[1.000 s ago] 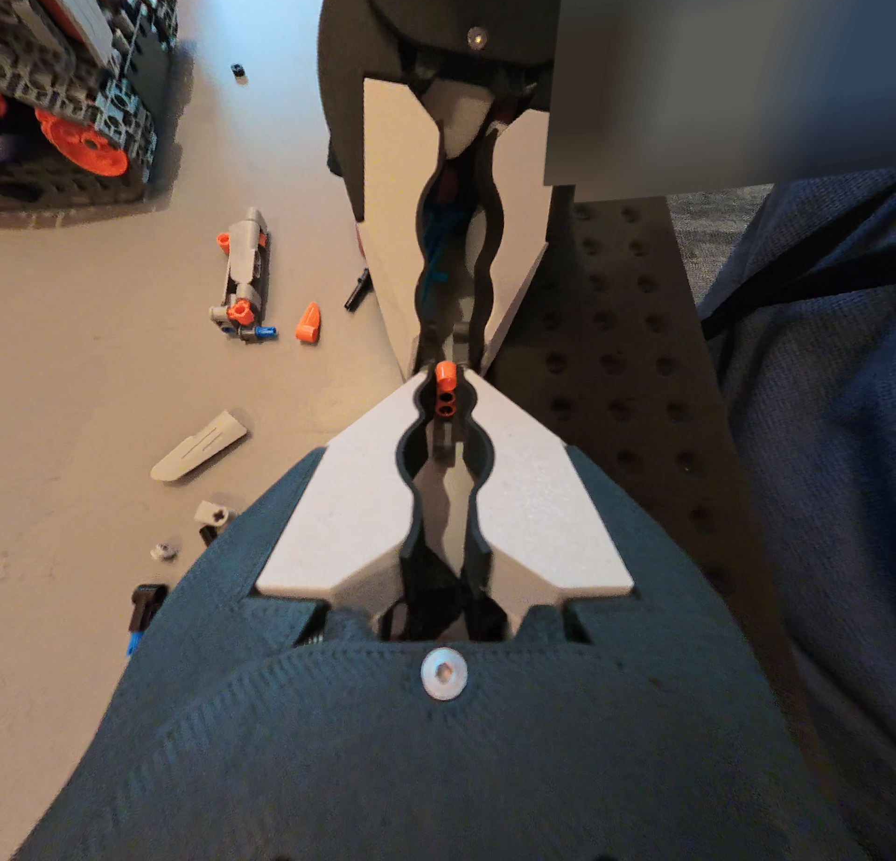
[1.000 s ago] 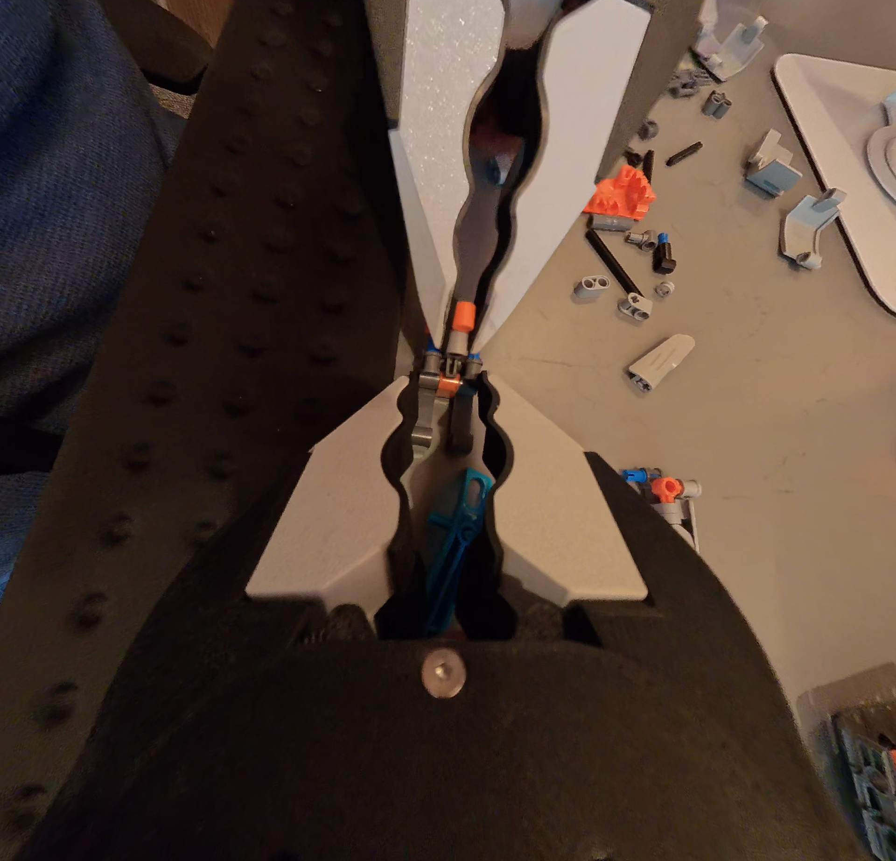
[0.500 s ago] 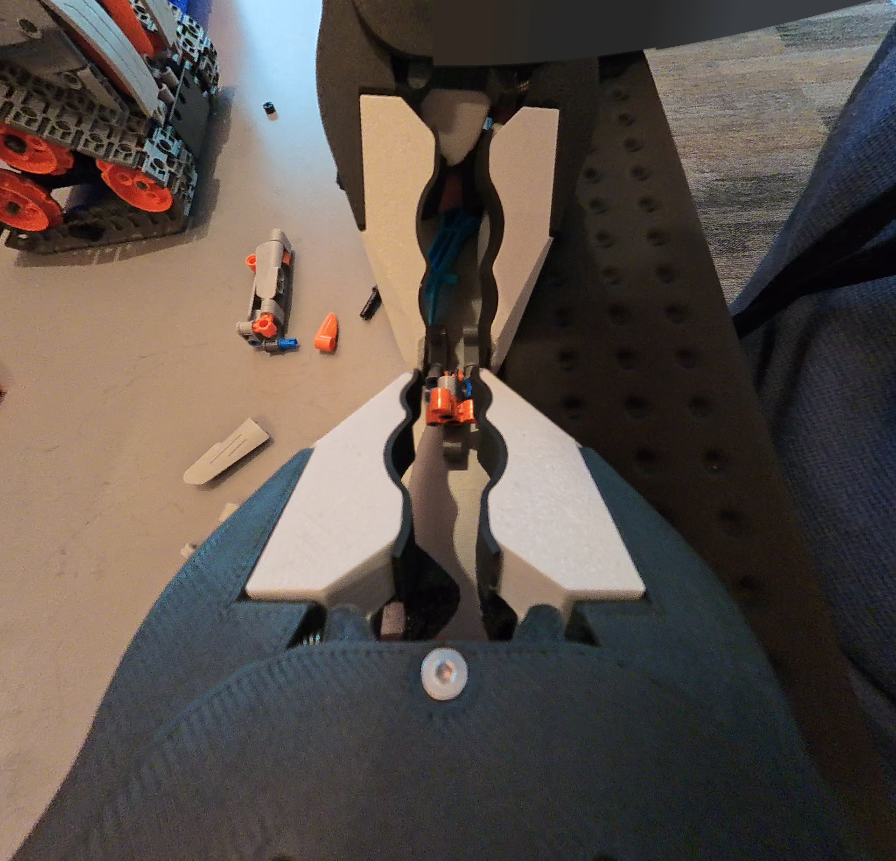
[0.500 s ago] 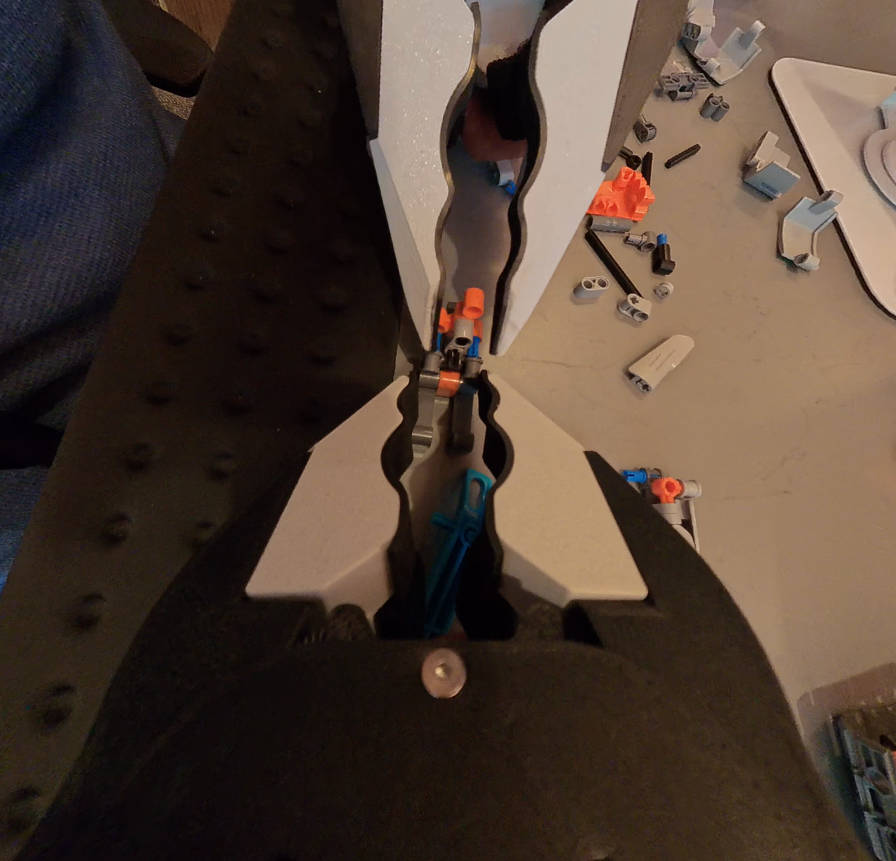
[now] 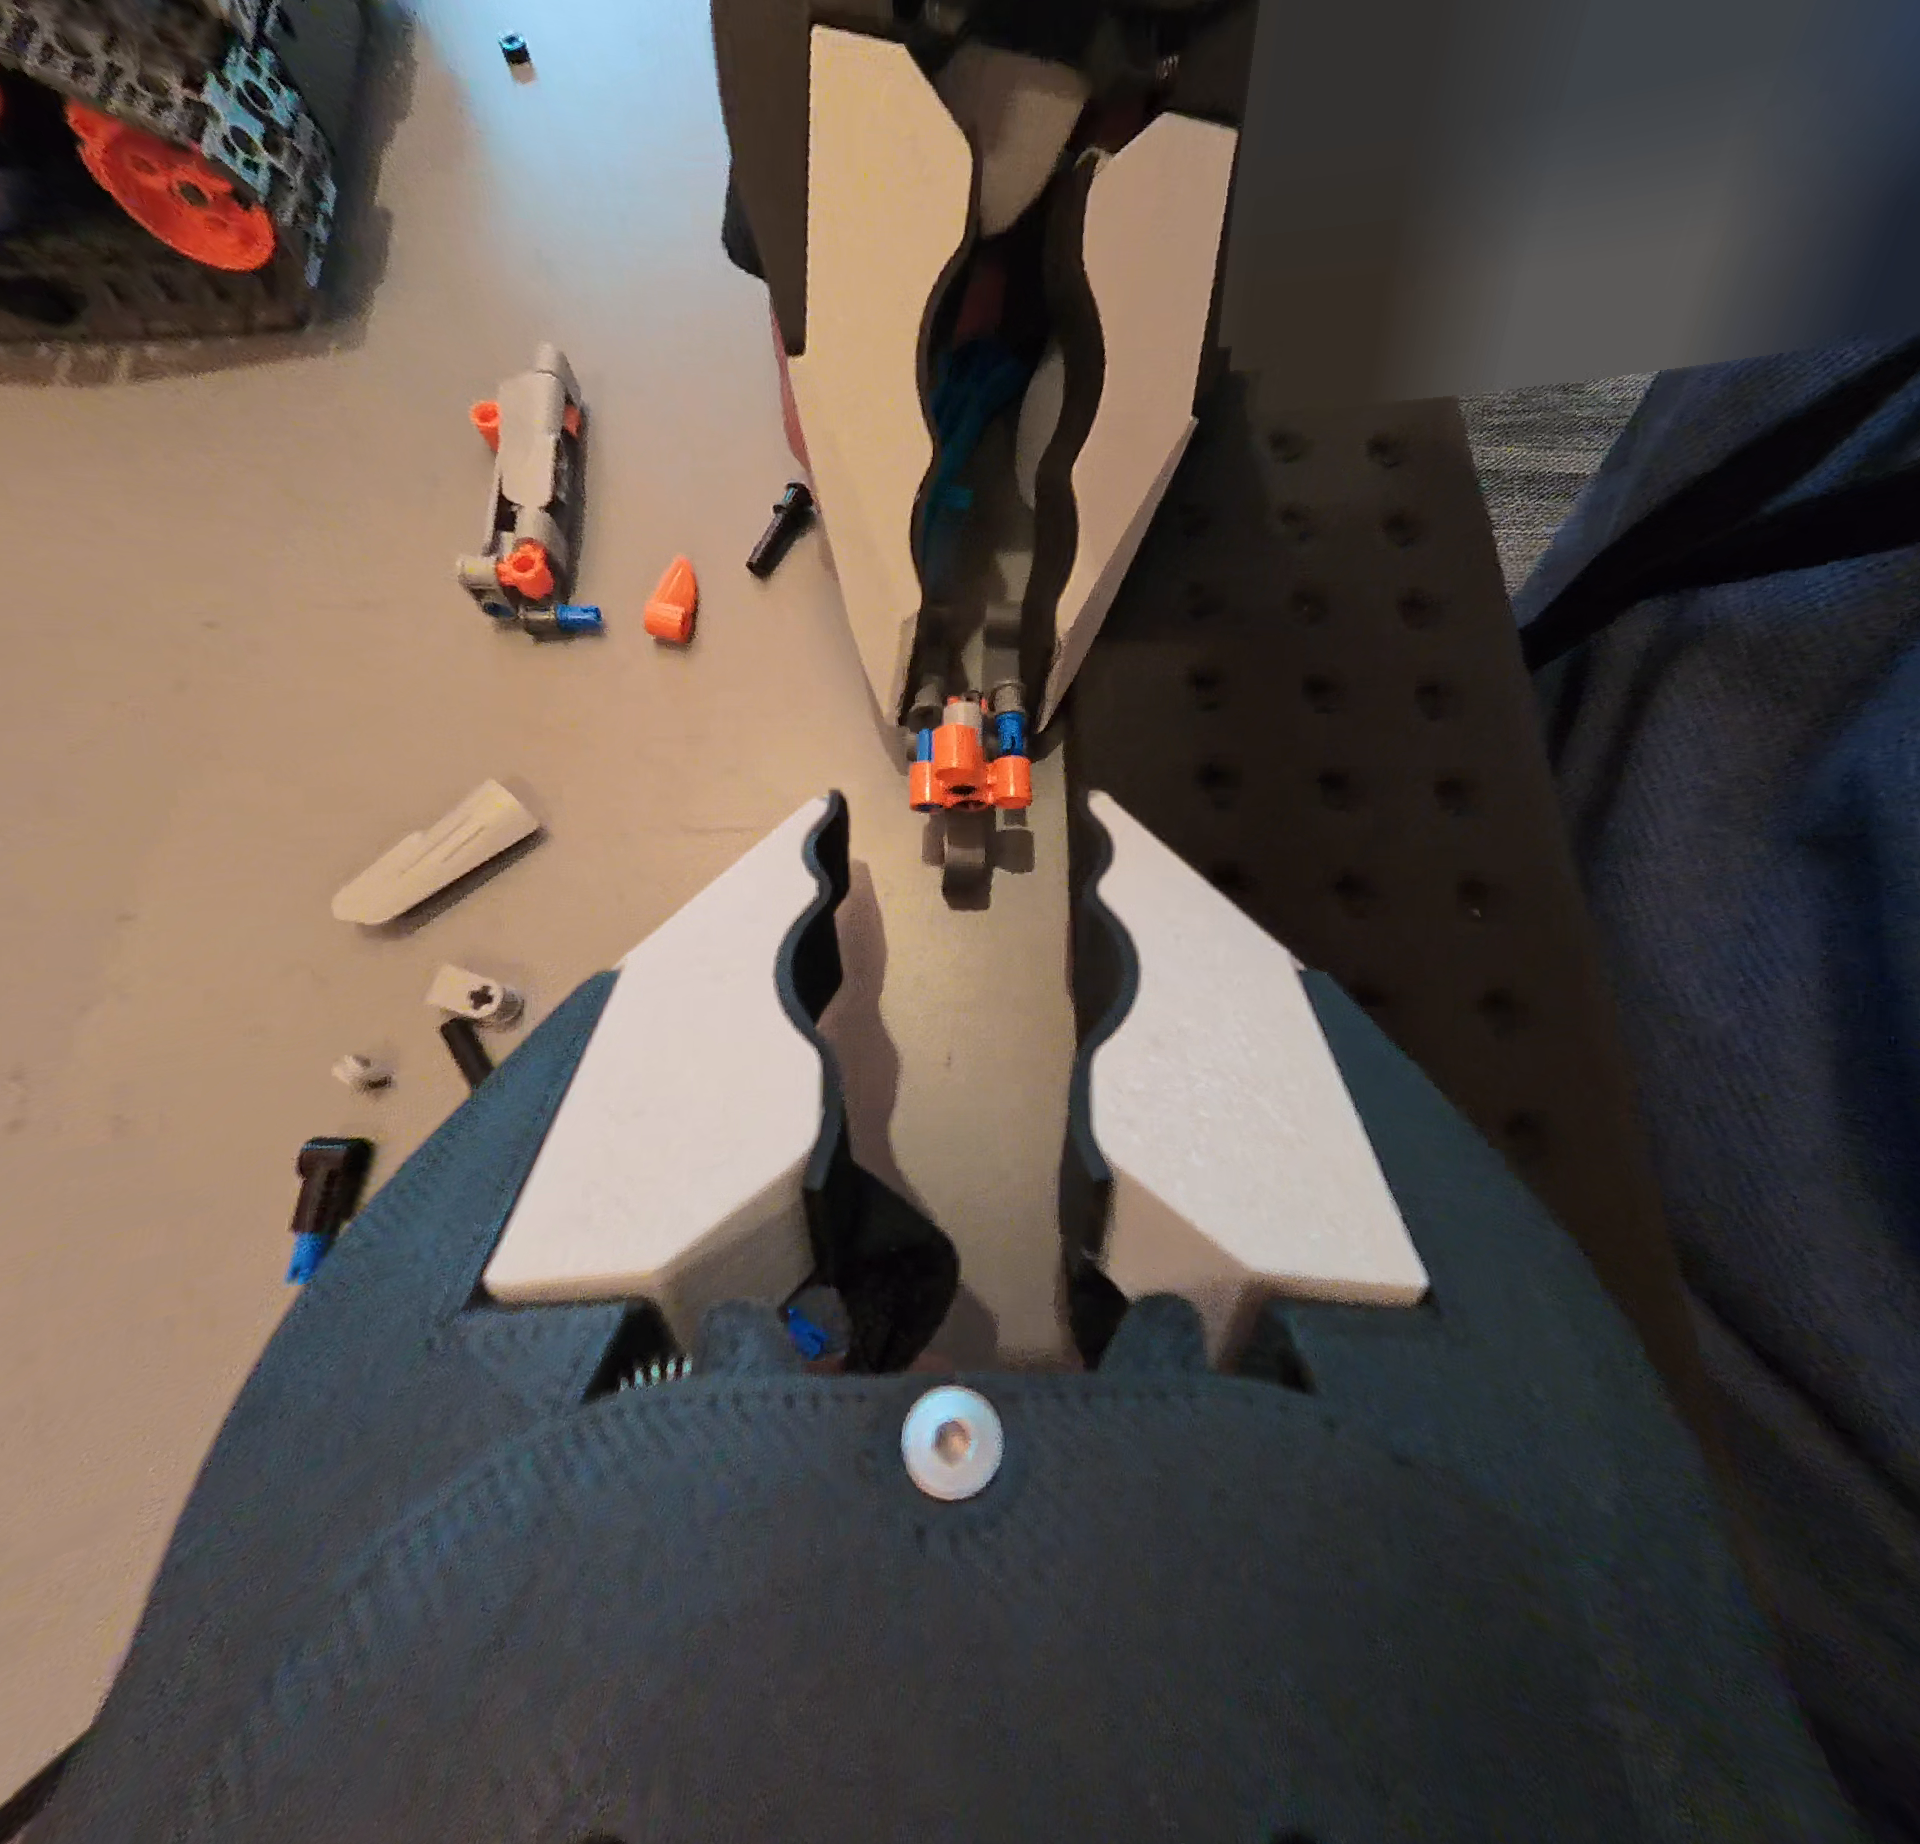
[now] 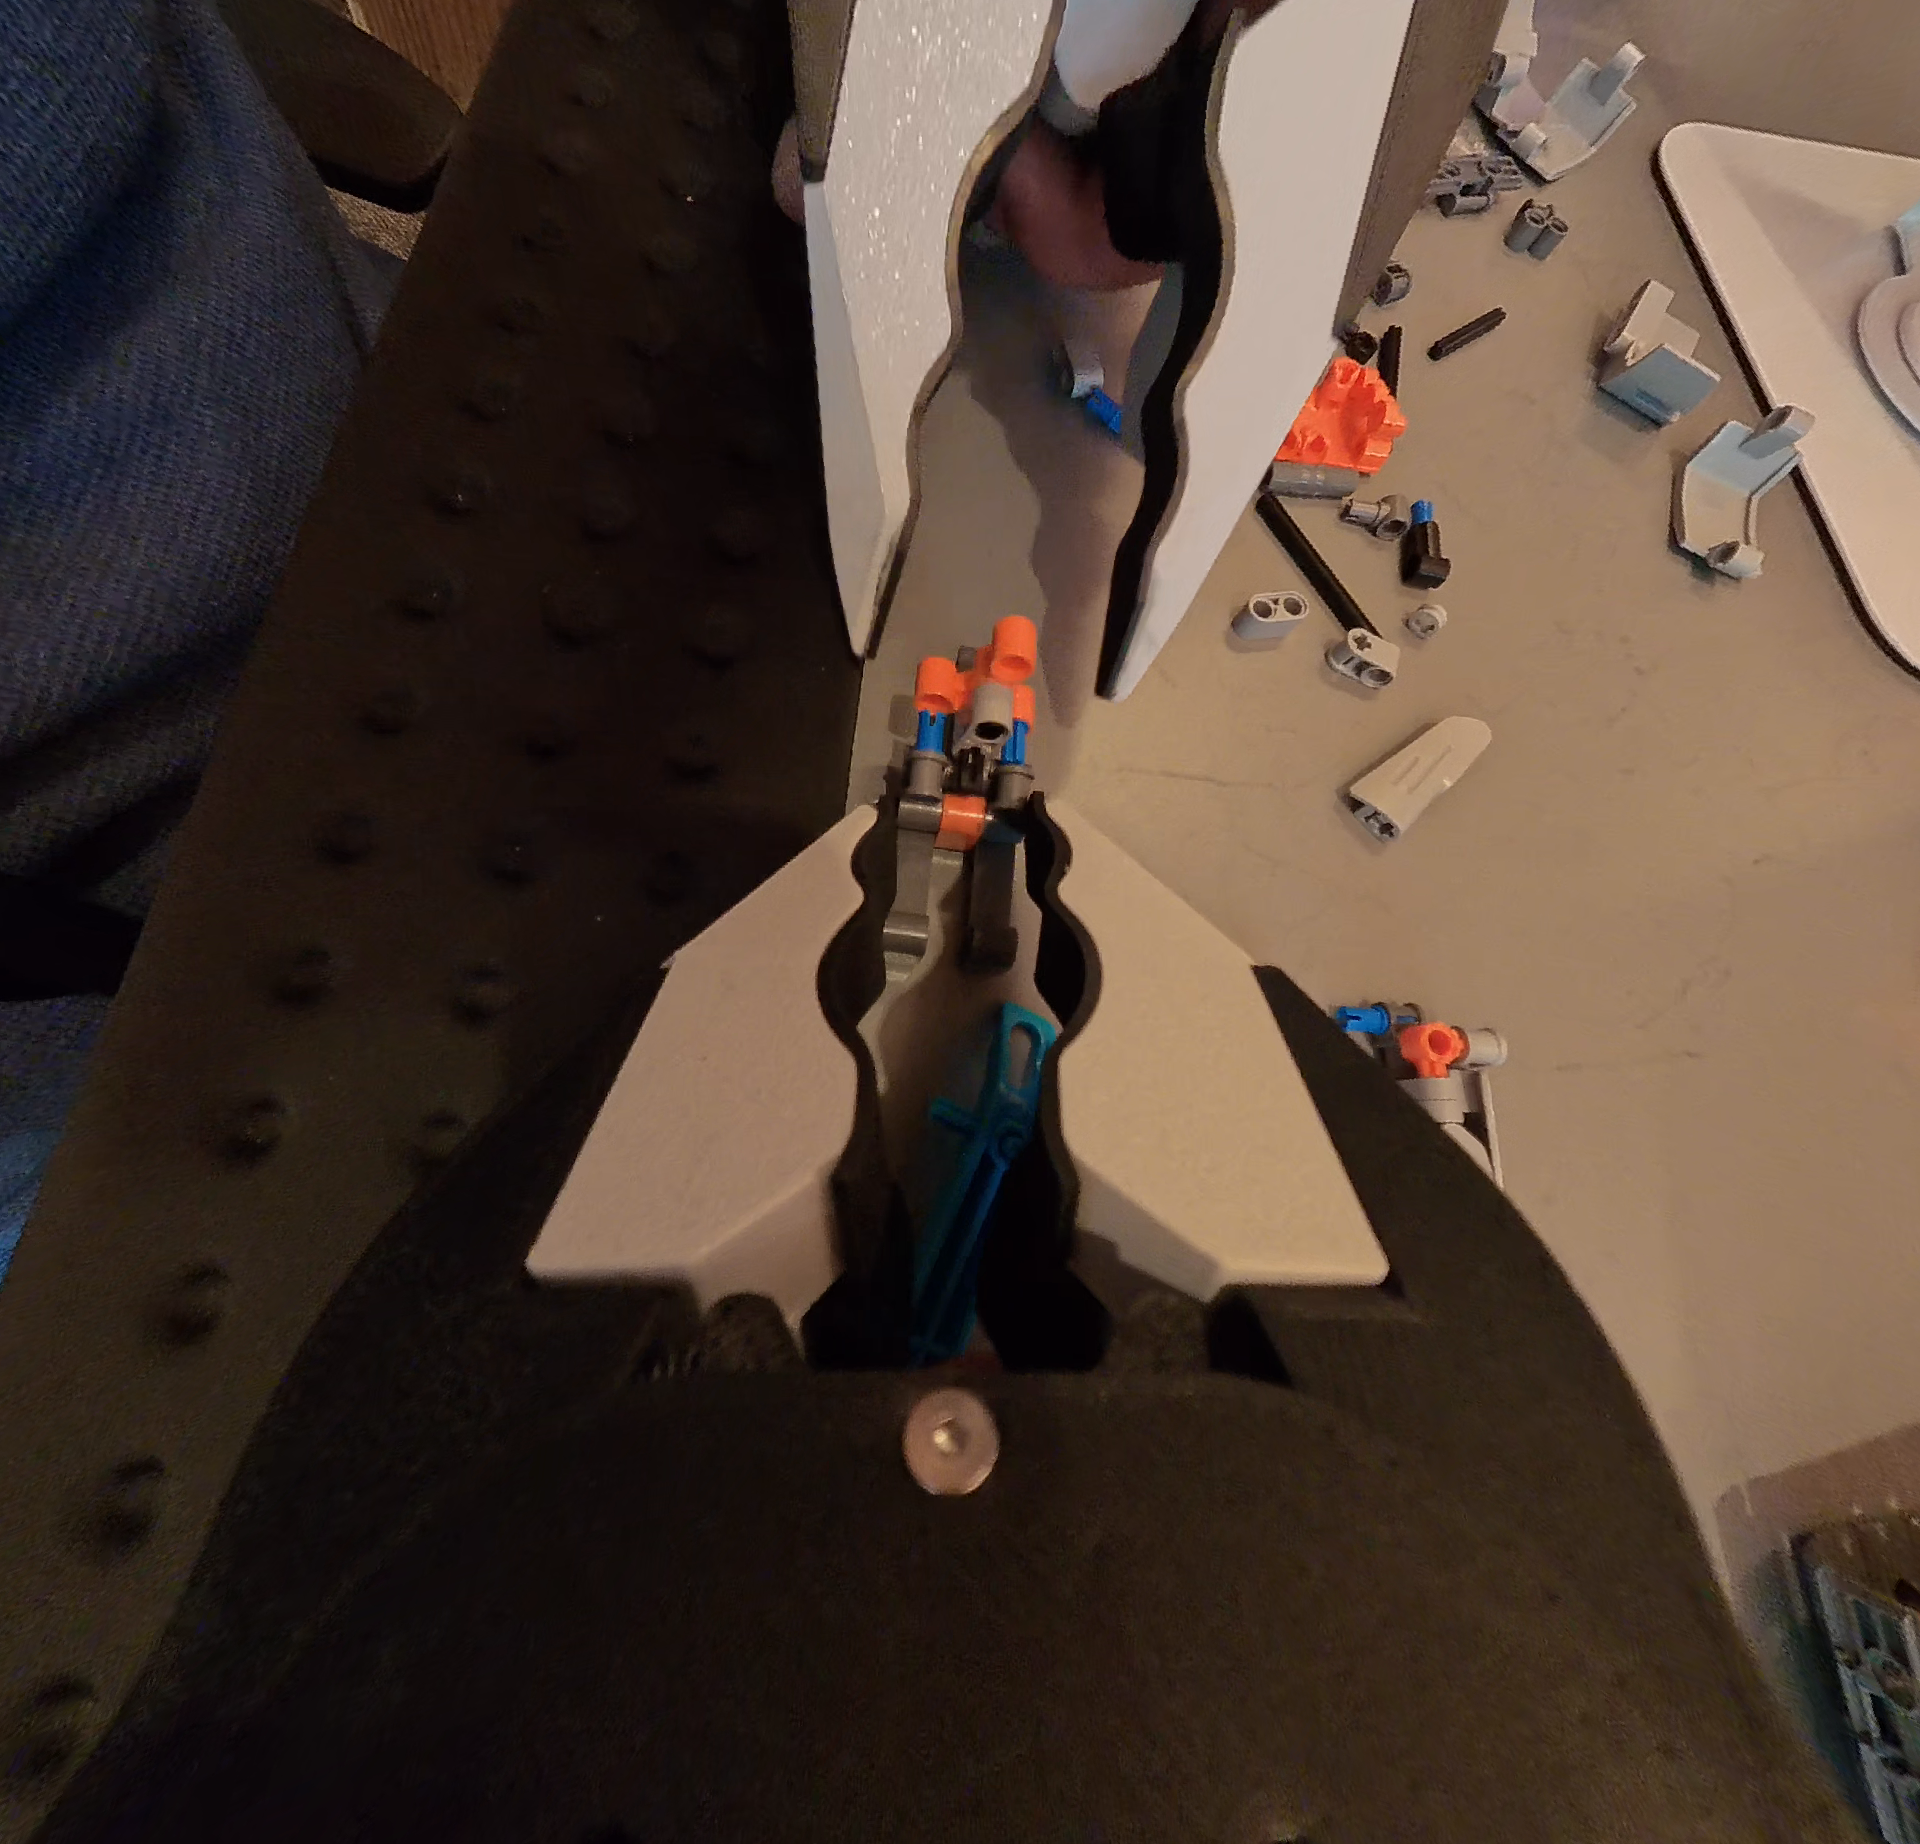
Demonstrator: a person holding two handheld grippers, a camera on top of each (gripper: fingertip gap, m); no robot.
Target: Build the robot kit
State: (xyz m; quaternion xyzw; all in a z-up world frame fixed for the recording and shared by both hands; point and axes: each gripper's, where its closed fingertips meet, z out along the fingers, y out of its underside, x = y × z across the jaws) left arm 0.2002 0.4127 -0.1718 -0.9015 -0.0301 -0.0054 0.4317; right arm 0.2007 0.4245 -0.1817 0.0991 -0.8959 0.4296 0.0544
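While jaws hide its base (partly), brick assembly (image 6: 961, 745) protrudes.

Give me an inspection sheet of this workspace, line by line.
Surface: smooth grey tabletop, partly lit.
Job's things: small orange, blue and grey toy-brick assembly.
Clutter: grey curved panel piece, orange wedge piece, tracked brick vehicle with orange wheels, loose pins.
Grippers: left hand-held gripper open, empty; right hand-held gripper shut on the assembly.
Cables: nothing seen.
Surroundings: black perforated board, blue fabric.
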